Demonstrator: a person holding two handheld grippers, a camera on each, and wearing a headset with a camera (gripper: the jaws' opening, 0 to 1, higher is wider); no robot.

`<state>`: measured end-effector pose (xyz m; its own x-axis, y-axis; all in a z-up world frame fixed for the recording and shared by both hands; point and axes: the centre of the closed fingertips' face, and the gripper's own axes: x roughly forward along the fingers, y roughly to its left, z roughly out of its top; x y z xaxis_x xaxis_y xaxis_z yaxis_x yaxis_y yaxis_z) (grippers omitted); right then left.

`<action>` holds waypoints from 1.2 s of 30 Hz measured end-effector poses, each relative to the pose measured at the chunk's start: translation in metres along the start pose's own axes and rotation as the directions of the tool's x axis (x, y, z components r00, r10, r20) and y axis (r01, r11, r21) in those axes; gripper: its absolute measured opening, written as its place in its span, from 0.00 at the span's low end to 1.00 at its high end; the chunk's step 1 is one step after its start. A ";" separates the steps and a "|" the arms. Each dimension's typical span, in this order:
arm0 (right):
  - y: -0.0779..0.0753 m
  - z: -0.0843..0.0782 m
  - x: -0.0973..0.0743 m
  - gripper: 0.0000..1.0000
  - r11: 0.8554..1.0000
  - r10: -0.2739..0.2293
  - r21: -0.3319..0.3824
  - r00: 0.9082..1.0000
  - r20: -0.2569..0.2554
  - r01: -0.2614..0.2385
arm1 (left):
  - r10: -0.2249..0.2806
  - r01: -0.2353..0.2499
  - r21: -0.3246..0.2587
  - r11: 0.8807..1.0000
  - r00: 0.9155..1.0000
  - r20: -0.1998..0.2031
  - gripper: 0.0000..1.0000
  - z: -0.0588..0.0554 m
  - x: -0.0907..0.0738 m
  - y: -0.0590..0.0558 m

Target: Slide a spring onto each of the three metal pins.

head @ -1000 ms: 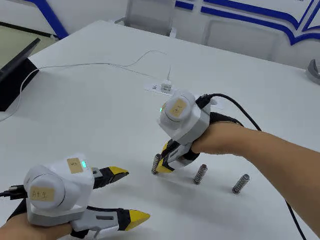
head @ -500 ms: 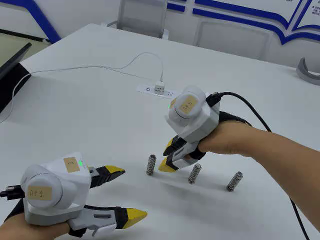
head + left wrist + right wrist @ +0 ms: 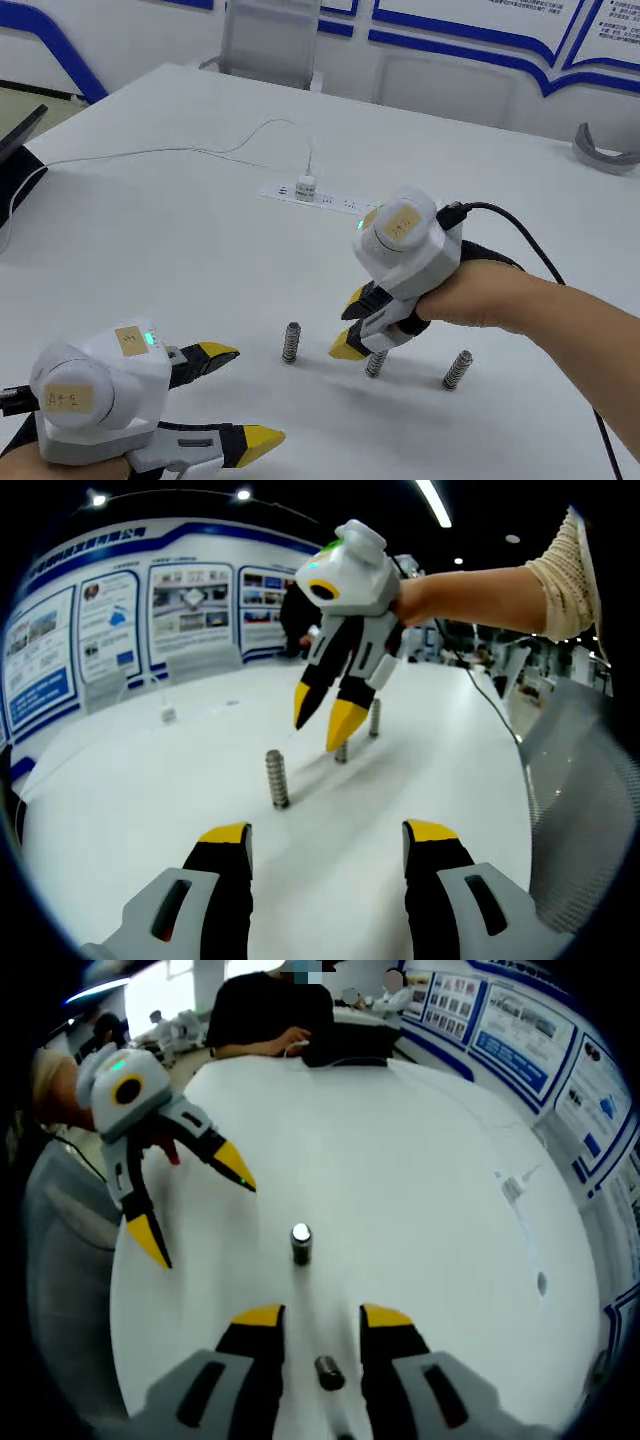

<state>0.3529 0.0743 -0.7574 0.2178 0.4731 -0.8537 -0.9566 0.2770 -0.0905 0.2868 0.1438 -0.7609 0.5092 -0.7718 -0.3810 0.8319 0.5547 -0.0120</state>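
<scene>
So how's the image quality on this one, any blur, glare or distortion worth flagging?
Head view: sharp, evenly lit, soft shadows on the table. Left gripper view: heavy fisheye bending, ceiling lights flare at the top, end spring crisp. Right gripper view: softest; the middle spring between the jaws is blurred, and the end spring's top glints.

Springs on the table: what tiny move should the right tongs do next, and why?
Probably lift the right tongs straight up and away. They are open, holding nothing, and sit around the middle spring. That one, the left spring and the right spring all stand upright in a row, so the job looks done, and a sideways move might knock one over.
</scene>
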 end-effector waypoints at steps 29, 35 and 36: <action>0.000 -0.043 -0.037 0.37 0.988 -0.104 0.126 0.992 0.077 0.094 | 0.002 -0.002 0.005 1.000 1.000 -0.006 0.64 0.003 0.005 0.004; 0.003 -0.051 -0.047 0.38 0.981 -0.134 0.157 0.986 0.100 0.117 | 0.000 0.000 0.009 1.000 1.000 -0.004 0.65 0.004 0.005 0.003; 0.004 -0.052 -0.048 0.38 0.979 -0.138 0.163 0.985 0.107 0.119 | 0.001 -0.001 0.009 1.000 1.000 -0.003 0.65 0.005 0.005 0.003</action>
<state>0.3285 0.0094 -0.7429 0.3669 0.5170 -0.7734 -0.8792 0.4644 -0.1067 0.2930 0.1395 -0.7582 0.5089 -0.7704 -0.3842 0.8337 0.5523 -0.0032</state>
